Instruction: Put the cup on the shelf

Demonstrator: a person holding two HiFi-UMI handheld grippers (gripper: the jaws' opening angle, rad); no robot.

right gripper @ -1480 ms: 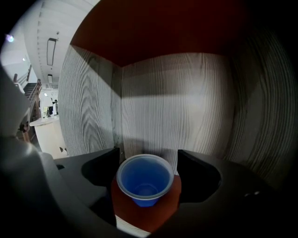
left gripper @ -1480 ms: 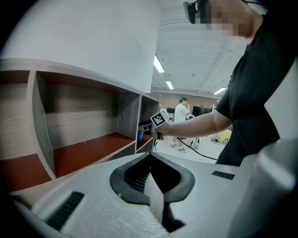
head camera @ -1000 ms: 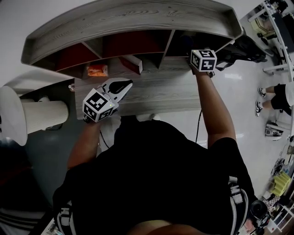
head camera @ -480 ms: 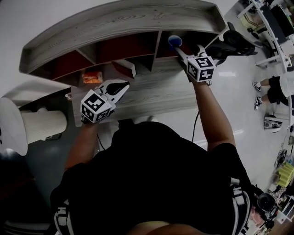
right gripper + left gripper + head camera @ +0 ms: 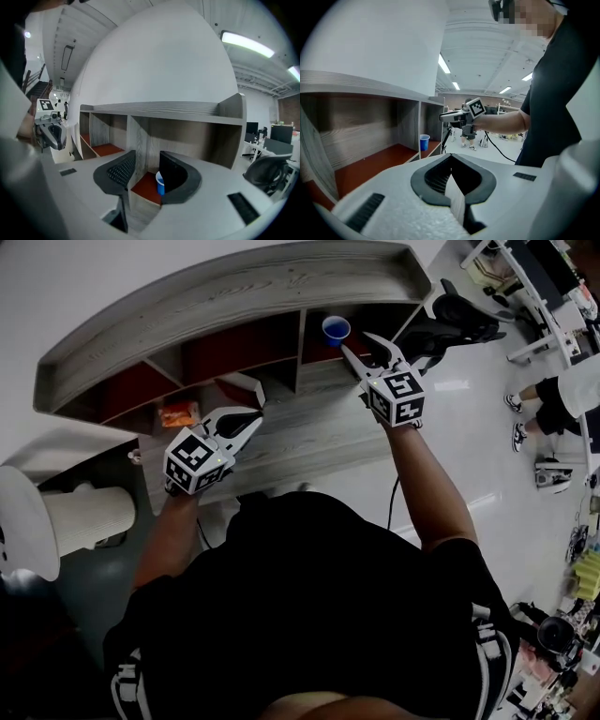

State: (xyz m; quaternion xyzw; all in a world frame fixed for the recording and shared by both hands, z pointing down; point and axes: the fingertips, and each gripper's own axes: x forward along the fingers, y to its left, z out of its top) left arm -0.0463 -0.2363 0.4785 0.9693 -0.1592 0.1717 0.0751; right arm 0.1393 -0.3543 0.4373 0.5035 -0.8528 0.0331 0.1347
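Head view, upper right: the cup (image 5: 336, 329) stands in the shelf's (image 5: 234, 287) end compartment, apart from my right gripper (image 5: 367, 345). The right gripper view half hides the cup behind one jaw. Those jaws, just closing, stand apart with nothing between them. My left gripper (image 5: 452, 180) has its jaws together.

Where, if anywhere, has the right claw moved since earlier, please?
Yes: the right claw backed out of the shelf, away from the blue cup; its empty jaws have just been closing.
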